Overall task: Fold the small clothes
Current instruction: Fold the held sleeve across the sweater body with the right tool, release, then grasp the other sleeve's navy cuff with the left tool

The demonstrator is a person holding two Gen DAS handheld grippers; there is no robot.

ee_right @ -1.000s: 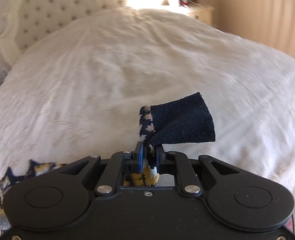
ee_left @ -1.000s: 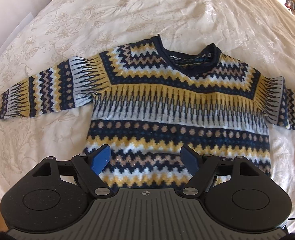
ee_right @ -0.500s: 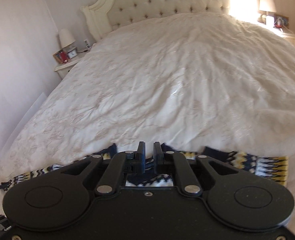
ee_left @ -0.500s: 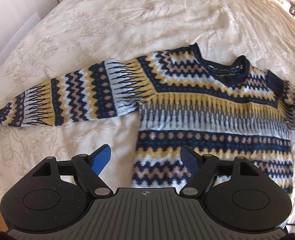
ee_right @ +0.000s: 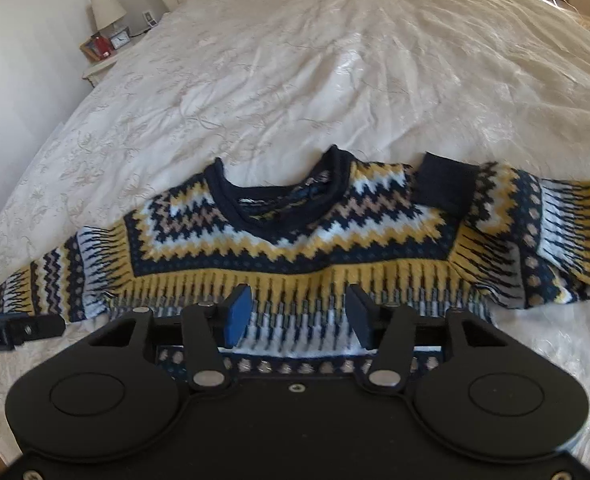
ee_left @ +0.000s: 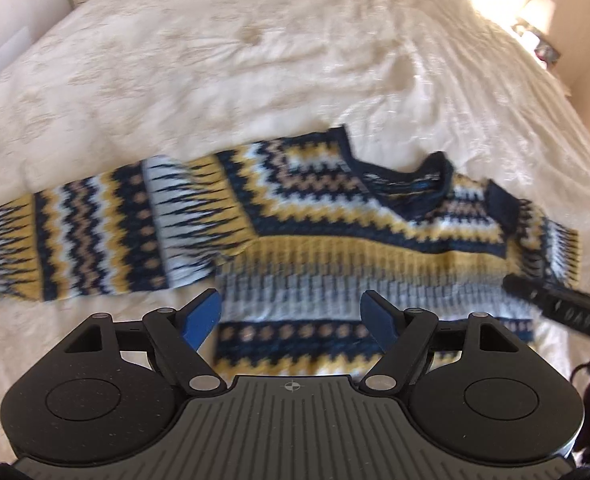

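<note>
Patterned knit sweater lies flat near the bed's foot edge, long axis crosswise. My right gripper, jaws just opened and empty, hovers over the chest; my left gripper, wide open, empty, sits nearer the outstretched sleeve. No legible labels.

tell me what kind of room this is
Most likely a bedroom: the jumper lies on a wide bed with a cream bedspread, and a nightstand beside it carries a lamp and a clock.
</note>
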